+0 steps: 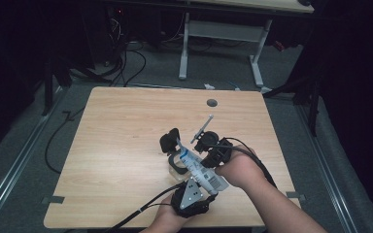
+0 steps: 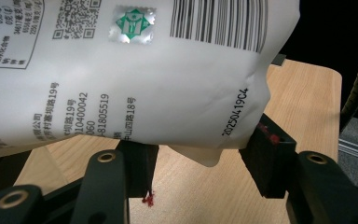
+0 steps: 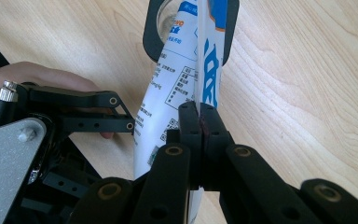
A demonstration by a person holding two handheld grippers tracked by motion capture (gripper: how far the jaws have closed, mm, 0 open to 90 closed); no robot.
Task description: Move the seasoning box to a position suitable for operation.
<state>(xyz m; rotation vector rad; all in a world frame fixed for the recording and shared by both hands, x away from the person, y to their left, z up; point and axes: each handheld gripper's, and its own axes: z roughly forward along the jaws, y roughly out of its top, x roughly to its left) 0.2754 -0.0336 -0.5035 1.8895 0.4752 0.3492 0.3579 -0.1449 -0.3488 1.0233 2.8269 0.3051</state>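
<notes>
- Seen from the high view, a white-and-blue pouch point(image 1: 201, 170) is held aslant at the lower centre of the frame, its upper end tipped toward a clear glass jar point(image 1: 176, 167) on the wooden table point(image 1: 121, 141); a black cap-like piece point(image 1: 169, 141) is seen just above the jar.
- Printed detail is supplied by the left gripper view alone: a barcode, a green emblem and a date stamp are read on the pouch point(image 2: 135, 79), whose lower edge lies between the two jaws of the left gripper point(image 2: 196, 163). The right pad is seen touching the pouch's corner; whether the left pad presses on it cannot be told.
- Only in the right gripper view is the grip made plain: the jaws of the right gripper point(image 3: 199, 126) are closed flat on a thin fold of the pouch point(image 3: 168, 93), and the jar's mouth point(image 3: 165, 18) is seen at the upper edge.
- Counted: one pouch, one jar, two grippers, two hands.
- Pose: the left hand point(image 1: 167, 216) enters from the bottom edge, carrying the left gripper point(image 1: 192, 196); the right hand point(image 1: 240, 170) is angled in from the lower right, its gripper point(image 1: 213, 153) pointed toward the upper left.
</notes>
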